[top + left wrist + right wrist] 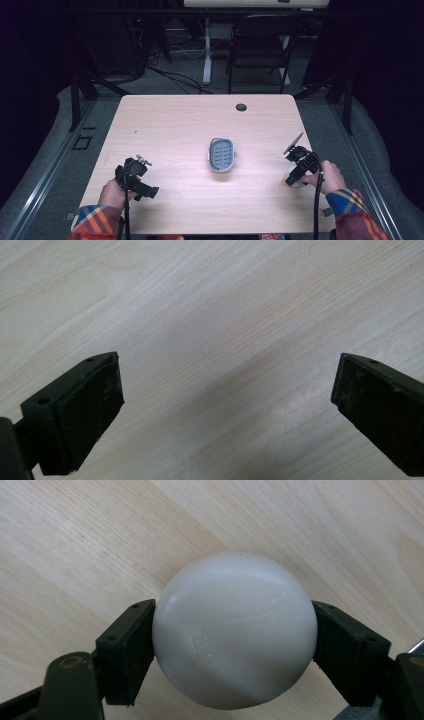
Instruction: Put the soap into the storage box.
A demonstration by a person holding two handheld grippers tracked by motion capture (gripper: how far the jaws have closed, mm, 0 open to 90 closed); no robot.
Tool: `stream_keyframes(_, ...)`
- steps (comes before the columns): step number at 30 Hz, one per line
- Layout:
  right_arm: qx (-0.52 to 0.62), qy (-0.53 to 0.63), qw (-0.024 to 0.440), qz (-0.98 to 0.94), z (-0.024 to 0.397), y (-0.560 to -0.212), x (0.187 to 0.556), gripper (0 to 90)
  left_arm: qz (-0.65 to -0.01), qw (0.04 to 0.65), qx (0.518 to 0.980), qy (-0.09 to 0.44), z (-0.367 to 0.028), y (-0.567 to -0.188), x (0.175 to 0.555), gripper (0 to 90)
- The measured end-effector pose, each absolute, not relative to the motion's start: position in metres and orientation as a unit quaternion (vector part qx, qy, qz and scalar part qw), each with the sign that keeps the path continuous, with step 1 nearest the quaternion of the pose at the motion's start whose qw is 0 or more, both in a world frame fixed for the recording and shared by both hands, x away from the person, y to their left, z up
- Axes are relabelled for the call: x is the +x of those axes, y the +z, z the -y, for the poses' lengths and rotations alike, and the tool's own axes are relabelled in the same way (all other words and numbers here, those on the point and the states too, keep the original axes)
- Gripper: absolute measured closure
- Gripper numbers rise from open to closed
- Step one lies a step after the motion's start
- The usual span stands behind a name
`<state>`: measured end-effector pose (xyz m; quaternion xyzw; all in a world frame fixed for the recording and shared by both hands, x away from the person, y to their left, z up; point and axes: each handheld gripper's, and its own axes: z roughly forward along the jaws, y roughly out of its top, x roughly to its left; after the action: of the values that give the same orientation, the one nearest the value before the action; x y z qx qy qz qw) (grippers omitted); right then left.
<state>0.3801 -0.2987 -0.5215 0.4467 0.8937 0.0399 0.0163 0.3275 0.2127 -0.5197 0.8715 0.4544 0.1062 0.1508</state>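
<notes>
A smooth white rounded soap bar [235,635] sits between the two black pads of my right gripper [235,652], which is shut on it just above the wood. From above, that gripper [295,175] is near the table's right edge with the white soap bar [291,176] beneath it. A grey slotted soap dish [221,155] with a pale rim lies at the middle of the table, apart from both grippers. My left gripper [142,186] rests at the front left. Its jaws [225,405] stand wide open over bare wood.
The light wooden table [175,125] has a round cable hole [241,107] near its far edge. A dark folding chair [260,45] and a white desk leg [206,50] stand beyond the table. Dark curtains close off both sides.
</notes>
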Motion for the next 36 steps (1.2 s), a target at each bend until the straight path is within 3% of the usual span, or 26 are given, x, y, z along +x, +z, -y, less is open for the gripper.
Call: stream_keyframes(36, 0.404, 0.048, 0.013, -0.913, 0.258, -0.498, 0.399, 22.7, -0.451, 0.153, 0.873, 0.105, -0.212, -0.52, 0.327, 0.0)
